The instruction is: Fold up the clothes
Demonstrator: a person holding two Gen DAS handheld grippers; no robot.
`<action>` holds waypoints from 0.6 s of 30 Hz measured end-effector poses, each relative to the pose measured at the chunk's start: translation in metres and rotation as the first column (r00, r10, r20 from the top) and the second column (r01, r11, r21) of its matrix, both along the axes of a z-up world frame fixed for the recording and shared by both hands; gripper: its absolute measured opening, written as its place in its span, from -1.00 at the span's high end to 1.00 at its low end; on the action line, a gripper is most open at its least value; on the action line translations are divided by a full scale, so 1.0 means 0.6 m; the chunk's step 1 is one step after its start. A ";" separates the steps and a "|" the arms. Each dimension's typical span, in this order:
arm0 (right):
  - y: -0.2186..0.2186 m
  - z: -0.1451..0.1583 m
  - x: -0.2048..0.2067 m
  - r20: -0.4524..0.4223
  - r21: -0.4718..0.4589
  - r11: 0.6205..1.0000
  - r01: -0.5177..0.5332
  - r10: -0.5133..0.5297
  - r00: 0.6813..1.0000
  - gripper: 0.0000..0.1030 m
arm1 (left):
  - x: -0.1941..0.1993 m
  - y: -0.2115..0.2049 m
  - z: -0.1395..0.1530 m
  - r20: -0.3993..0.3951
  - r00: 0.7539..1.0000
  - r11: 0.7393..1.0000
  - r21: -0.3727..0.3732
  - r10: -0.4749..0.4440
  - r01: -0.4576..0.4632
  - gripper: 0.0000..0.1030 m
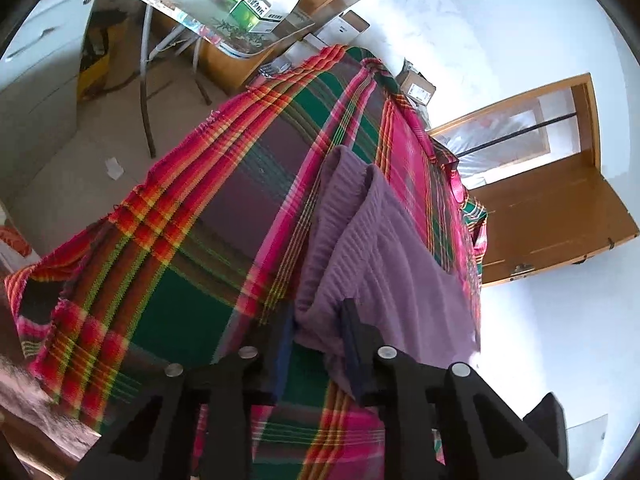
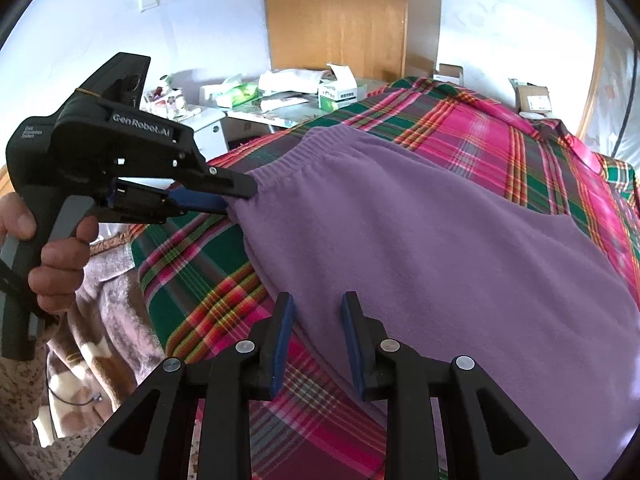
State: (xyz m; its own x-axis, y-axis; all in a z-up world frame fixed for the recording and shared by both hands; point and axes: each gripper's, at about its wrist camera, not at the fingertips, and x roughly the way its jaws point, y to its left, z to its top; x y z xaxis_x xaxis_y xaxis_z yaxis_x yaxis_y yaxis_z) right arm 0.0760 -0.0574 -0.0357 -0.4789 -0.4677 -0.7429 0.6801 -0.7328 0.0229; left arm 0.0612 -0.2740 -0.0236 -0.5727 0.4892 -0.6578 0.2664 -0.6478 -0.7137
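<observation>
The purple knit garment [image 2: 420, 248] lies spread on a plaid blanket [image 2: 200, 264] that covers a bed. Its ribbed waistband [image 2: 304, 152] points toward the far side of the bed, and the body of the garment runs toward the near right edge of the right wrist view.

The left claw [image 2: 236, 196] grips the garment at the corner below the waistband. In the right wrist view its two fingers close on the fabric edge, and the cloth is bunched at that point. In the left wrist view the same claw [image 1: 318, 320] has a fold of purple fabric [image 1: 360, 240] between its blue pads. A hand [image 2: 52, 256] holds the handle of this tool at the left of the right wrist view.

The right claw [image 2: 318, 320] hovers over the near edge of the garment. Its fingers are parted with a moderate gap, and nothing sits between them.

The blanket shows pink, green, red and yellow bands. A brown patterned bedcover [image 2: 108, 312] hangs beside it at the near left.

Behind the bed a worktop [image 2: 280, 112] carries boxes and papers, including a green-and-white box [image 2: 338, 94]. A wooden wardrobe [image 2: 336, 16] stands against the white wall. In the left wrist view a wooden door [image 1: 552, 216] is seen beside the bed.
</observation>
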 end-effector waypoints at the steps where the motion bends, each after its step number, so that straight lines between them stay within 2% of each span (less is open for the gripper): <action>1: -0.004 0.002 0.001 -0.008 -0.001 1.000 -0.008 0.008 1.000 0.47 | 0.001 -0.003 -0.001 -0.003 1.000 1.000 0.001 -0.002 0.002 0.56; 7: -0.040 0.012 0.007 -0.078 0.006 0.998 -0.069 0.069 0.995 0.47 | 0.000 -0.007 0.000 -0.004 1.000 1.000 -0.001 -0.015 0.015 0.58; 12: -0.091 -0.003 0.025 -0.177 0.114 0.983 -0.145 0.163 0.971 0.46 | -0.004 -0.014 -0.006 0.013 0.999 0.999 0.046 -0.029 0.028 0.55; 15: -0.110 -0.014 0.035 -0.217 0.166 0.971 -0.170 0.204 0.955 0.46 | -0.003 -0.015 -0.004 0.007 0.999 0.999 0.037 -0.035 0.035 0.50; 18: -0.123 -0.024 0.031 -0.235 0.201 0.967 -0.154 0.200 0.951 0.46 | -0.002 -0.016 -0.002 0.001 0.999 0.999 0.035 -0.033 0.032 0.47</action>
State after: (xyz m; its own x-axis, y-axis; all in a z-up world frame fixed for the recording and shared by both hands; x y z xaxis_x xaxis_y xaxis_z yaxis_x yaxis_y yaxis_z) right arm 0.0943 -0.1310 -0.0499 -0.5823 -0.4333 -0.6879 0.7659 -0.5761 -0.2855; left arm 0.0597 -0.2834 -0.0249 -0.5553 0.5300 -0.6409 0.2466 -0.6310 -0.7355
